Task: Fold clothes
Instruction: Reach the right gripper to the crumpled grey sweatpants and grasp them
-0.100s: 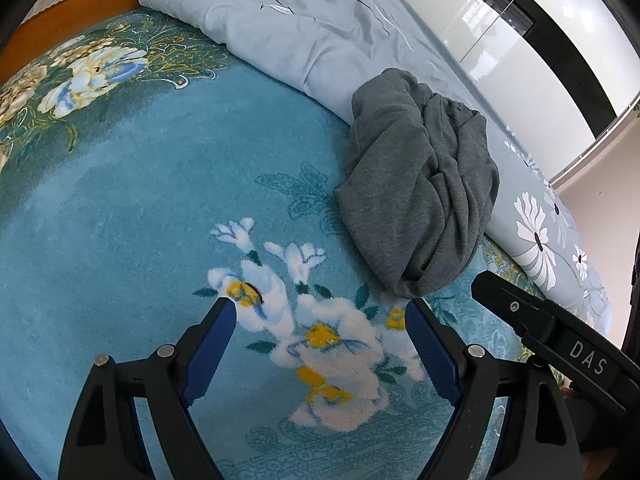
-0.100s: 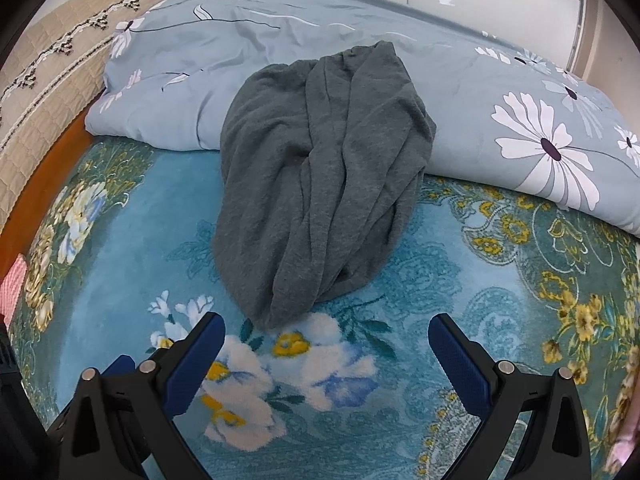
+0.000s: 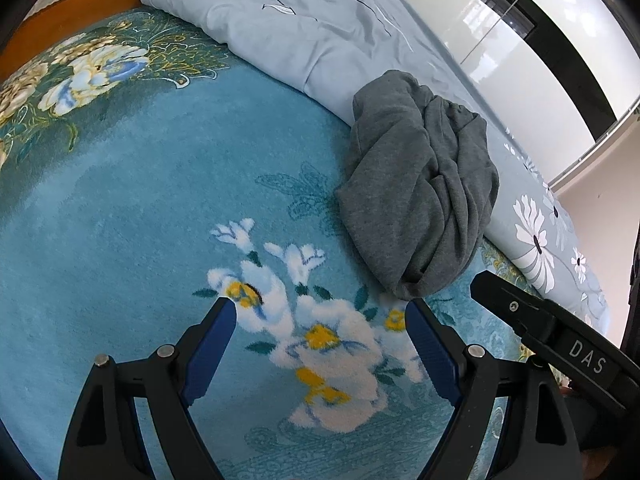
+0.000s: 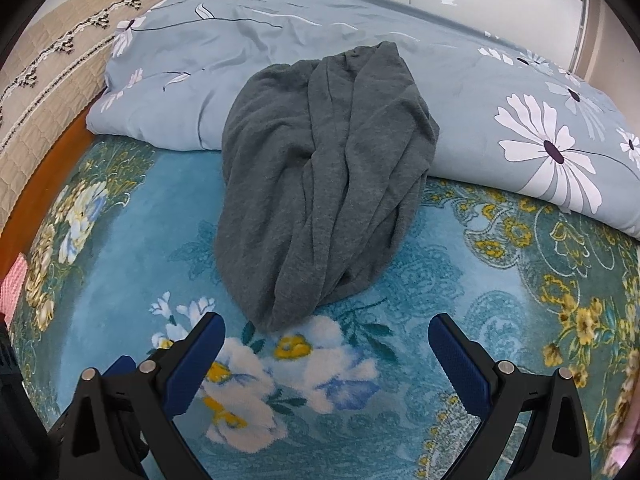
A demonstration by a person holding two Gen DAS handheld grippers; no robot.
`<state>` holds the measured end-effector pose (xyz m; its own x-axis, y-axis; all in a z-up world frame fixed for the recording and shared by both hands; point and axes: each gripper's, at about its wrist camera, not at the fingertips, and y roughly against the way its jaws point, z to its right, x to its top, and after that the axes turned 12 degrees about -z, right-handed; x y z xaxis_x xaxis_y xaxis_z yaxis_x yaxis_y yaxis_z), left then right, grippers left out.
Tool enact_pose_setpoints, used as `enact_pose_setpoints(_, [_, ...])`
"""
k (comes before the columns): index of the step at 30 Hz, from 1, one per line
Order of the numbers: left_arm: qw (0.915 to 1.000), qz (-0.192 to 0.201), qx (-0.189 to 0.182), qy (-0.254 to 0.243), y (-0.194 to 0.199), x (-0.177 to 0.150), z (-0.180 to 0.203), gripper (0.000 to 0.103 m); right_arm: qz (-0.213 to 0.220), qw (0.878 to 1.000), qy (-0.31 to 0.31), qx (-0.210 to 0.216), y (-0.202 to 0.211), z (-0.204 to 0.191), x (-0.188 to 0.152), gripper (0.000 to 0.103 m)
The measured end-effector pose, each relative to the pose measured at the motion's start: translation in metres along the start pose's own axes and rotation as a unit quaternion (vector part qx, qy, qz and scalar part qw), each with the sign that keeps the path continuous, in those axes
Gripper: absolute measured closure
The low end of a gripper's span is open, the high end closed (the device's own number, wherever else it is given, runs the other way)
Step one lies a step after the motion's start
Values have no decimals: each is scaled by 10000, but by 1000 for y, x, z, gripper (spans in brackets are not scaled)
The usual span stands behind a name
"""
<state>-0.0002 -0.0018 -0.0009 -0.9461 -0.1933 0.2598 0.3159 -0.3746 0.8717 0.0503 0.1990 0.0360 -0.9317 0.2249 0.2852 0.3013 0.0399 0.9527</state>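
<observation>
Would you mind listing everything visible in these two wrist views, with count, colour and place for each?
Garment: one, dark grey, crumpled in a heap on the blanket, its far end lying up on the quilt.
Blanket: one, teal with white, yellow and blue flowers, spread under both grippers.
Quilt: one, pale blue with white daisies, bunched along the blanket's far edge.
Bed frame: one, orange-brown strip, at the left.
Beige quilted cover: one, far left.
Wardrobe doors: glossy white, behind the bed.
Left gripper: black with blue pads, open, empty.
Right gripper: black with blue pads, open, empty, just short of the garment.
</observation>
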Motion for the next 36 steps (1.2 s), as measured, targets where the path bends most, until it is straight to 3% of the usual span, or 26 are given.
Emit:
enact_pose_setpoints(10, [9999, 31, -104, 115, 1, 3, -4, 16, -202, 9996, -142, 151, -6, 6, 16, 0])
enact_pose_setpoints(16, [9987, -159, -198, 438, -4, 3, -13, 16, 13, 9958, -809, 421, -7, 37, 74, 0])
enact_pose_setpoints(23, [9952, -222, -456, 839, -8, 3, -25, 16, 78, 9979, -601, -205, -25, 22, 135, 11])
enact_pose_setpoints(25, [9941, -183, -560, 907, -8, 2, -28, 16, 311, 9980, -433, -339, -23, 13, 143, 13])
enact_pose_setpoints(29, [9924, -223, -677, 1004, -10, -2, -29, 16, 518, 9913, -628, -1033, -32, 12, 160, 15])
enact_pose_setpoints(33, [9909, -197, -785, 1075, -9, -4, -32, 16, 101, 9834, -1438, -1100, -53, 38, 166, 30])
enact_pose_setpoints(34, [9904, -191, -805, 1104, -8, -3, -34, 16, 48, 9822, -1576, -1019, -53, 44, 165, 46])
enact_pose_setpoints(36, [9895, -177, -845, 1160, -8, -2, -37, 16, 23, 9815, -1757, -758, -47, 51, 160, 63])
